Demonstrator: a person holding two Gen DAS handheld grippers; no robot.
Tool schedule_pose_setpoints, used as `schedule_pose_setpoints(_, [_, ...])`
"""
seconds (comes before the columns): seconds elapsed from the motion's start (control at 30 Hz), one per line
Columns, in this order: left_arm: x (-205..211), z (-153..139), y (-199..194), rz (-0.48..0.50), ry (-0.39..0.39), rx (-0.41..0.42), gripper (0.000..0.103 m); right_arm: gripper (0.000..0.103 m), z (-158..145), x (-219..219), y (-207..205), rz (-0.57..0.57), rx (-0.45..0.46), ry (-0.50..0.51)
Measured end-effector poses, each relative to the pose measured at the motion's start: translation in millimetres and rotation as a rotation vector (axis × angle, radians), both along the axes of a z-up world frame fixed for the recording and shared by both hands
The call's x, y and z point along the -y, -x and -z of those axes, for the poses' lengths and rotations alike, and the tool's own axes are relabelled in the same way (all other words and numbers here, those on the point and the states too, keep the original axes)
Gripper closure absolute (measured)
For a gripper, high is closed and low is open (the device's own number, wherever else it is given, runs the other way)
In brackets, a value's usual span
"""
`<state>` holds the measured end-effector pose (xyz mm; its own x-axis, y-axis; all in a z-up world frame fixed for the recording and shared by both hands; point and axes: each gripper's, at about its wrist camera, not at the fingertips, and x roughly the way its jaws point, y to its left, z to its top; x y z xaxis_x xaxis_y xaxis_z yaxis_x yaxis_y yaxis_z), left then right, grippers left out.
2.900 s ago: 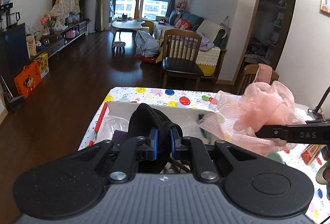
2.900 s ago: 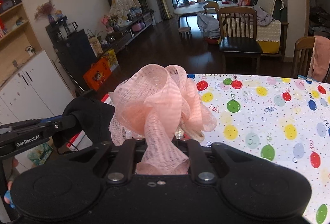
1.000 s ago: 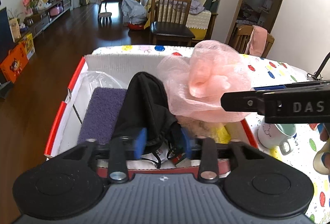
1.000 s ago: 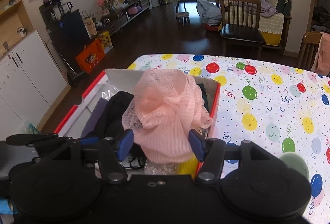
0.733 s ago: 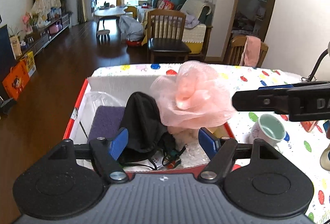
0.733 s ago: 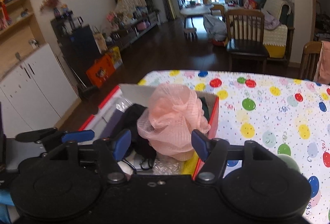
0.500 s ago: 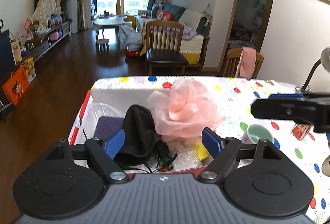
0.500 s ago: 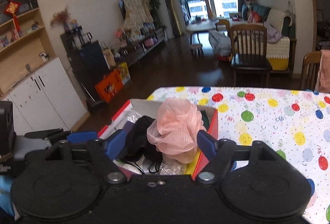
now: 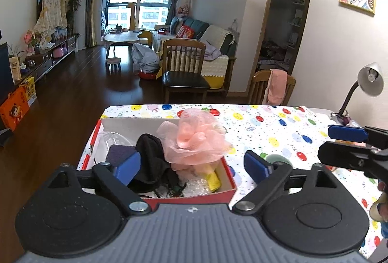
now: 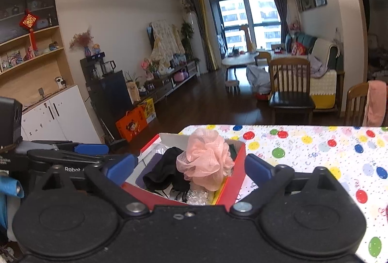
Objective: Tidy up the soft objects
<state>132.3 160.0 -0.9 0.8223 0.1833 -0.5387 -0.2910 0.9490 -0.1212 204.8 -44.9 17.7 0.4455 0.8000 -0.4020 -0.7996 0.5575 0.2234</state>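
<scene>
A pink mesh bath pouf (image 9: 194, 141) lies in a red-edged cardboard box (image 9: 215, 197) on the table, next to a black soft cloth item (image 9: 151, 161) and a purple pad (image 9: 118, 152). The pouf (image 10: 206, 161), the black item (image 10: 162, 172) and the box (image 10: 232, 180) also show in the right wrist view. My left gripper (image 9: 192, 164) is open and empty, held above and behind the box. My right gripper (image 10: 191, 166) is open and empty, also back from the box. The right gripper's fingers (image 9: 349, 133) show at the right edge of the left wrist view.
The table has a balloon-print cloth (image 9: 278, 122). A green mug (image 9: 275, 158) stands right of the box. A desk lamp (image 9: 368, 80) is at the far right. Wooden chairs (image 9: 185, 74) stand beyond the table. Yellow item and bubble wrap (image 9: 213, 178) lie in the box.
Both grippers opened, letting the black item and the pink pouf drop into the box, then drew back and up away from it.
</scene>
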Motion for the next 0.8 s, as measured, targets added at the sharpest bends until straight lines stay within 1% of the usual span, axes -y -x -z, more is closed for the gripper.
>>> schedule_pose_setpoints(0.17, [15, -5, 9, 0.014, -0.001, 0.020, 0.004, 0.000, 0, 15, 12, 0.030, 0.019, -0.022])
schedule_pose_setpoints(0.23, [21, -6, 12, 0.023, -0.001, 0.024, 0.001, 0.000, 2, 22, 16, 0.051, 0.021, -0.028])
schedule_pose_setpoints(0.43, [40, -6, 18, 0.046, -0.011, 0.039, 0.001, 0.000, 10, 38, 28, 0.142, 0.032, -0.041])
schedule_pose_setpoints(0.6, [57, -7, 23, 0.086, -0.020, 0.053, 0.000, 0.000, 17, 46, 42, 0.231, 0.086, -0.021])
schedule_pose_setpoints(0.7, [64, -8, 27, 0.110, -0.010, 0.069, 0.000, 0.000, 19, 53, 49, 0.301, 0.116, -0.028])
schedule_pose_setpoints(0.8, [66, -8, 31, 0.123, -0.003, 0.090, 0.000, 0.000, 22, 60, 54, 0.340, 0.137, -0.021])
